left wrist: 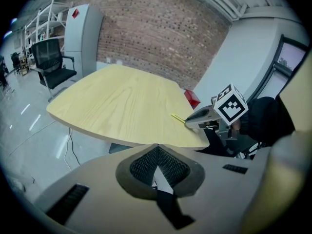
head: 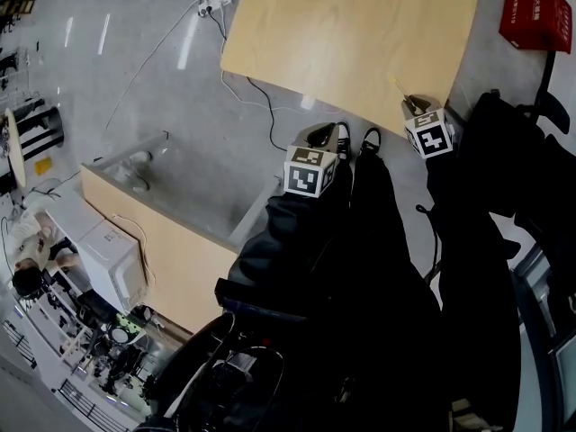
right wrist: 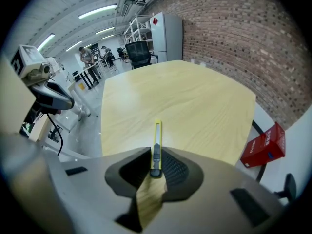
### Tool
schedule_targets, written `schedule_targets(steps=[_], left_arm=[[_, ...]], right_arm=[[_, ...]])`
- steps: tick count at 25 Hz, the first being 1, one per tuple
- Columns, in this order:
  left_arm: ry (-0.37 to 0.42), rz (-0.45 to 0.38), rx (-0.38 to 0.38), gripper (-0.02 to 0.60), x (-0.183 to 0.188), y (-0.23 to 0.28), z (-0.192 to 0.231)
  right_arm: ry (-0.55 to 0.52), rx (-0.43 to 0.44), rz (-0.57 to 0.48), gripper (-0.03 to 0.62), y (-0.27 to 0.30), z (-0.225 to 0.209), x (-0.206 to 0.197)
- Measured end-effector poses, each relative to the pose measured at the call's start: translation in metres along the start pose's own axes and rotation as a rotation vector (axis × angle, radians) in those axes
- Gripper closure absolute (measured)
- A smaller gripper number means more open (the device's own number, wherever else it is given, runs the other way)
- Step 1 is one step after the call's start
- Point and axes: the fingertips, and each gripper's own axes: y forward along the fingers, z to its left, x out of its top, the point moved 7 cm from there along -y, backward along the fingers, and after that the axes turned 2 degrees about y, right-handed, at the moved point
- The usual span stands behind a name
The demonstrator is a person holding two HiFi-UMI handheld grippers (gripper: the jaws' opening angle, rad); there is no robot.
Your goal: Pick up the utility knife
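Note:
A yellow utility knife lies on the pale wooden table close to its near edge. In the head view only its thin yellow tip shows beyond my right gripper. In the right gripper view, the right gripper is open around the knife's rear end. The black slider sits against the right pad, and a gap of bare wood shows on the left. My left gripper hangs off the table's near edge, its jaws shut on nothing. The left gripper view shows the knife sticking out from the right gripper.
A red box stands on the floor right of the table. Cables trail over the grey floor on the left. A second wooden table is at lower left. A black office chair and a grey cabinet stand beyond.

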Motion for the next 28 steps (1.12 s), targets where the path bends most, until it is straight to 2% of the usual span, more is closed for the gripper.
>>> schedule_targets(steps=[4,10,15,18,20,28], left_arm=[[0.003,-0.013,-0.002,0.581,0.004,-0.004,-0.001],[0.019,-0.055,0.001,0.581,0.015,-0.013,-0.005],[0.045,-0.115,0.001,0.581,0.039,-0.027,-0.014],[0.048,-0.170,-0.007,0.581,0.059,-0.045,-0.026],[0.077,-0.218,-0.004,0.581,0.073,-0.055,-0.031],[0.181,-0.387,-0.015,0.581,0.132,-0.092,-0.062]], right_arm=[[-0.001,-0.006,-0.006,0.523,-0.007,0.004,0.002],[0.007,-0.039,-0.084,0.523,-0.031,0.010,0.013],[0.032,-0.103,-0.220,0.523,-0.075,0.011,0.033],[0.067,-0.117,-0.310,0.523,-0.112,0.018,0.044],[0.084,-0.125,-0.373,0.523,-0.135,0.024,0.052],[0.027,-0.203,-0.561,0.523,-0.223,0.048,0.089]])
